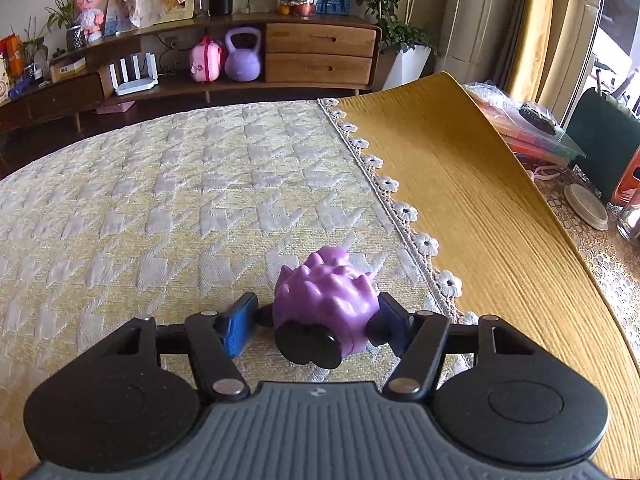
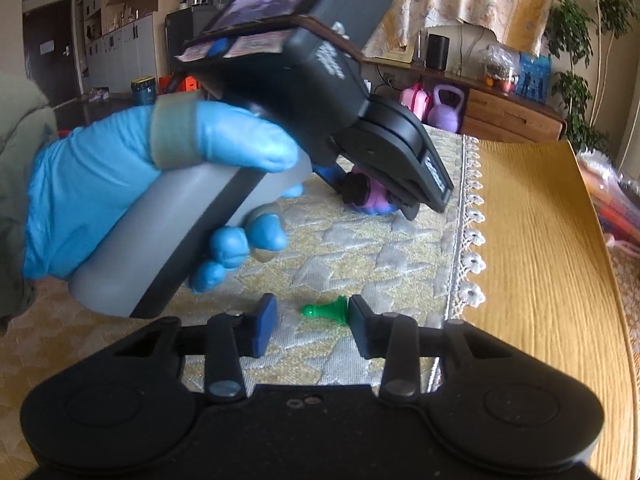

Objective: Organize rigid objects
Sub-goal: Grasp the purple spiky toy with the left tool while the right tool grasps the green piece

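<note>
Plastic is what both pieces look like, hard and light, so neither should deform under the pads. On the patterned quilted cloth point(image 1: 160, 184) lies a purple spiky toy point(image 1: 326, 300) with black wheels point(image 1: 310, 346), sitting between the fingers of the left gripper point(image 1: 316, 320). The right-hand pad appears to touch the toy's flank, while a gap shows beside the left-hand blue pad point(image 1: 240, 330), so the jaws bracket the toy without clamping it yet. Its rounded, glossy, nubbed body may roll or squirm out; the flatter sides low down near the wheels look like the safest place to pinch.

Nearer the lace edging point(image 2: 472, 240) and the mustard cloth point(image 2: 540, 260), a small green pawn point(image 2: 326, 311) lies on its side between the fingers of the right gripper point(image 2: 312, 324). Its base seems to rest against the right-hand pad point(image 2: 362, 330), though the fisheye view makes contact hard to confirm; the other pad stands clear, so nothing is gripped. Being tiny, smooth and tapered, the pawn could skid or flip; squeezing across its wider base should hold better than the thin neck. A blue-gloved hand point(image 2: 120, 184) holds the left tool's handle.
</note>
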`<state>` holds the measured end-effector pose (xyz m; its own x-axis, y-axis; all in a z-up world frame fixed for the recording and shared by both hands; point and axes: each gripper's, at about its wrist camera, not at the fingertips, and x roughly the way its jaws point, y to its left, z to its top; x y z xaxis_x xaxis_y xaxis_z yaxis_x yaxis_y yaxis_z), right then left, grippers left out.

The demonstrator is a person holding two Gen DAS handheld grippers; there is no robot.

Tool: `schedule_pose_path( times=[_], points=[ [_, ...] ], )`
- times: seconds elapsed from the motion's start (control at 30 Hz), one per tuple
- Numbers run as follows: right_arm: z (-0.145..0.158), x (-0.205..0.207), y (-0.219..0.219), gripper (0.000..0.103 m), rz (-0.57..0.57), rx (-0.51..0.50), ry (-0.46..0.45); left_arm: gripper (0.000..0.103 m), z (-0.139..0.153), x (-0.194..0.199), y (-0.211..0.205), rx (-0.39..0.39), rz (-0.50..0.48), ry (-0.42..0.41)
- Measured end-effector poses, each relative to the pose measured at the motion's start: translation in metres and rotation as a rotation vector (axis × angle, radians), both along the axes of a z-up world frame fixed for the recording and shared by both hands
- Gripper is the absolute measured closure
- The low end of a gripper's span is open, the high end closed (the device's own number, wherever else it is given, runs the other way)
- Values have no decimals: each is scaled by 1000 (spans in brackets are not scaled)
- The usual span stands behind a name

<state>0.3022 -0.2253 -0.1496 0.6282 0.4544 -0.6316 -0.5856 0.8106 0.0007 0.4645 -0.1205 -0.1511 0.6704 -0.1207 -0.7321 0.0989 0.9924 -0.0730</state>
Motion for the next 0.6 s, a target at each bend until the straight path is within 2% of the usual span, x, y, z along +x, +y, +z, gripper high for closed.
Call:
schedule_pose_path(
  times=[0.03,0.1,0.13,0.6],
  points=[
    [0,0,-1,67,-5,3,2,38,0,-1,0,2,4,0],
    [1,2,-4,77,-21,12,7,38,1,-2,1,7,13,4],
    [1,3,-5,78,-28,21,12,38,1,-3,1,11,17,7],
    [8,-6,-25,79,-160,99,73,39,17,-38,16,31,57,37]
  ],
)
